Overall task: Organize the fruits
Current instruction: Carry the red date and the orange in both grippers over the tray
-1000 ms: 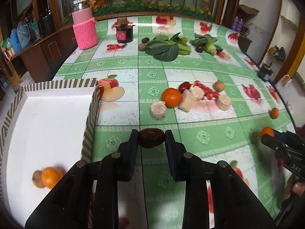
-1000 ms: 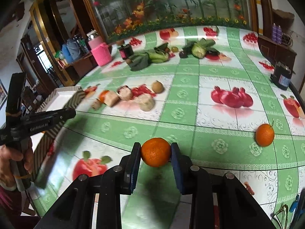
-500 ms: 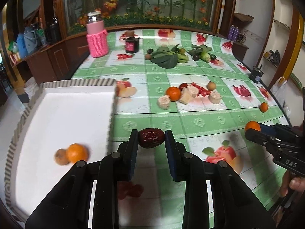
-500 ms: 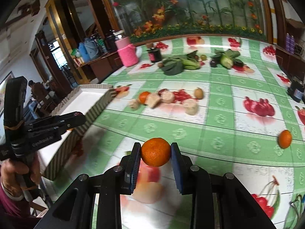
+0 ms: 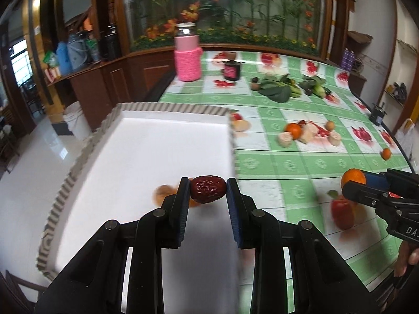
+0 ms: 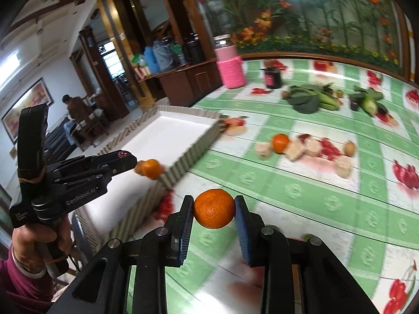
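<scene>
1. Both of your grippers have swung across toward the white tray [image 5: 162, 141] since the earlier frames: a second ago the left one hung over the green tablecloth beside the tray's near corner, and now it hangs over the tray floor.
2. Your left gripper [image 5: 208, 189] is clamped on the red date [image 5: 208, 189], whose long axis runs straight across from pad to pad. The date sits above the tray, inside its striped right wall.
3. Your right gripper [image 6: 213, 212] is closed on the mandarin [image 6: 213, 212]. It is outside the tray, over the tablecloth [image 6: 301, 183], and the tray lies ahead and to its left, past the striped wall [image 6: 183, 167].
4. The left hand is the nearer one, so it looks ready to set down first.
5. Two fruits already lie on the tray floor, an orange one [image 6: 151, 168] and a blurred brownish one [image 5: 162, 195], just beyond the left fingertips. Most of the floor toward the far wall is bare.
6. For the right hand, the striped wall is the edge to clear; carry the mandarin over it, and keep off the left gripper, which occupies the near part of the tray.
</scene>
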The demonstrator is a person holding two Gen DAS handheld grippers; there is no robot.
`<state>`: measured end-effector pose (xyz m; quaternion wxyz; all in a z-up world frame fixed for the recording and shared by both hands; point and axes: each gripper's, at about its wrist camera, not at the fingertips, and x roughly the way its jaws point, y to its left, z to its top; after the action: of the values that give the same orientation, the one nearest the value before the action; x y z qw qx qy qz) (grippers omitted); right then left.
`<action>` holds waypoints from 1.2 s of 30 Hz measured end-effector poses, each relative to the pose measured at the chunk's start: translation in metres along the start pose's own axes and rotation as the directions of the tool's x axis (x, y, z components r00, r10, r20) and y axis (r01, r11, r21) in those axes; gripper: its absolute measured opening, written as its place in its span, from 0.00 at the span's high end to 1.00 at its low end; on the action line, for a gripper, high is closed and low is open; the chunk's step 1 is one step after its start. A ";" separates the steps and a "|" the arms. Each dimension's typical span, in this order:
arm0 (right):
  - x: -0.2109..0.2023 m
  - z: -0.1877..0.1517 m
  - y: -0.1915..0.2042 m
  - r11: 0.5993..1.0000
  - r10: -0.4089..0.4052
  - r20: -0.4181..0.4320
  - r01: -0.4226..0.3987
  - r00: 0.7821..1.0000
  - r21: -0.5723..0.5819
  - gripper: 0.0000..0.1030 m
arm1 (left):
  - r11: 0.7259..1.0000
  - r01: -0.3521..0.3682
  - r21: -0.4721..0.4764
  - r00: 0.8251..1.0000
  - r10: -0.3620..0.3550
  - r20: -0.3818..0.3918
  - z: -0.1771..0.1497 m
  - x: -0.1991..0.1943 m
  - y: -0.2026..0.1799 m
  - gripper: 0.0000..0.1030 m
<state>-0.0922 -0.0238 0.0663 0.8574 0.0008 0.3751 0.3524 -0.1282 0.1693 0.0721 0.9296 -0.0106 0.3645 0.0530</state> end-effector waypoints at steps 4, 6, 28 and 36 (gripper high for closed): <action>0.015 0.007 0.024 0.999 0.025 -0.015 -0.026 1.000 -0.043 0.71 | 0.999 -0.043 -0.023 0.999 0.044 0.012 -0.004 -0.005 0.021 0.74; 0.020 0.010 0.035 0.997 0.038 -0.021 -0.039 0.999 -0.064 0.71 | 0.998 -0.058 -0.035 0.998 0.059 0.014 -0.006 -0.007 0.030 0.74; 0.074 0.027 0.109 0.972 0.110 -0.103 -0.129 0.989 -0.198 0.71 | 0.982 -0.147 -0.120 0.989 0.147 -0.007 -0.026 0.001 0.090 0.74; 0.096 0.030 0.117 0.967 0.122 -0.138 -0.149 0.983 -0.207 0.71 | 0.980 -0.154 -0.126 0.988 0.152 -0.021 -0.028 0.010 0.096 0.74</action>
<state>-0.0986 0.1298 0.0570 0.8013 -0.0890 0.3859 0.4484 -0.1502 0.2643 0.0466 0.9182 -0.0419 0.3653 0.1473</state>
